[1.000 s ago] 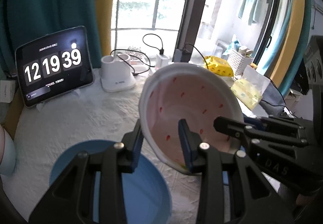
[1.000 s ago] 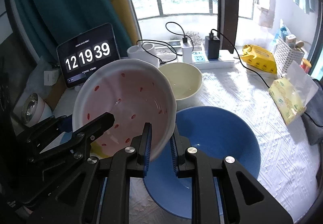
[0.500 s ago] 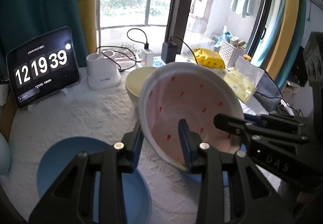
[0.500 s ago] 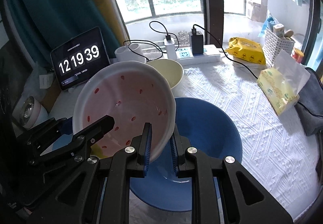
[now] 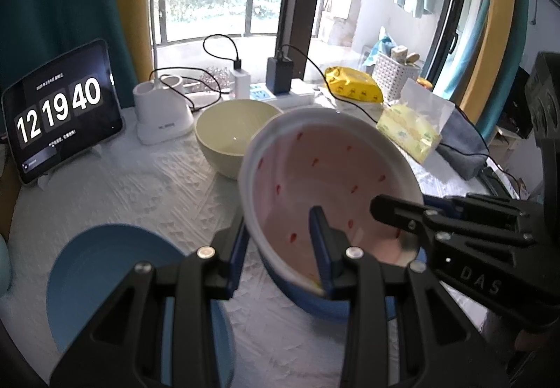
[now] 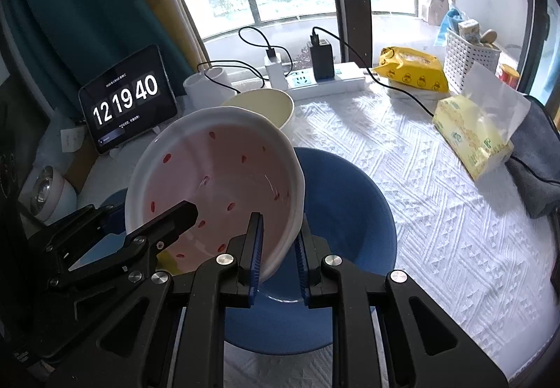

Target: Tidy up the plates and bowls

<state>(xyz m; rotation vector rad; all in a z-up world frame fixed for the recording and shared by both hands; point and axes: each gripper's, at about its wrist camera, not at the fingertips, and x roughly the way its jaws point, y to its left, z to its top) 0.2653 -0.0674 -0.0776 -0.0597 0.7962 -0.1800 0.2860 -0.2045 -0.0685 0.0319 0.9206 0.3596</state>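
Note:
A pink bowl with red specks and a white rim (image 5: 325, 178) (image 6: 217, 178) hangs tilted between both grippers. My left gripper (image 5: 280, 248) is shut on its near left rim. My right gripper (image 6: 278, 248) is shut on its right rim. The bowl is above a dark blue bowl (image 6: 350, 213) (image 5: 315, 304) on the white cloth. A cream bowl (image 5: 234, 132) (image 6: 266, 106) stands behind. A light blue plate (image 5: 105, 276) lies at the front left in the left wrist view.
A tablet clock (image 5: 59, 108) stands at the back left beside a white lamp base (image 5: 161, 115). A power strip with chargers and cables (image 6: 315, 76), a yellow pack (image 6: 413, 68), a tissue pack (image 6: 472, 139) and a grey cloth (image 6: 535, 171) line the back and right.
Both grippers have carried the pink bowl to the right and lower, over the dark blue bowl. The cream bowl has come fully into the left wrist view.

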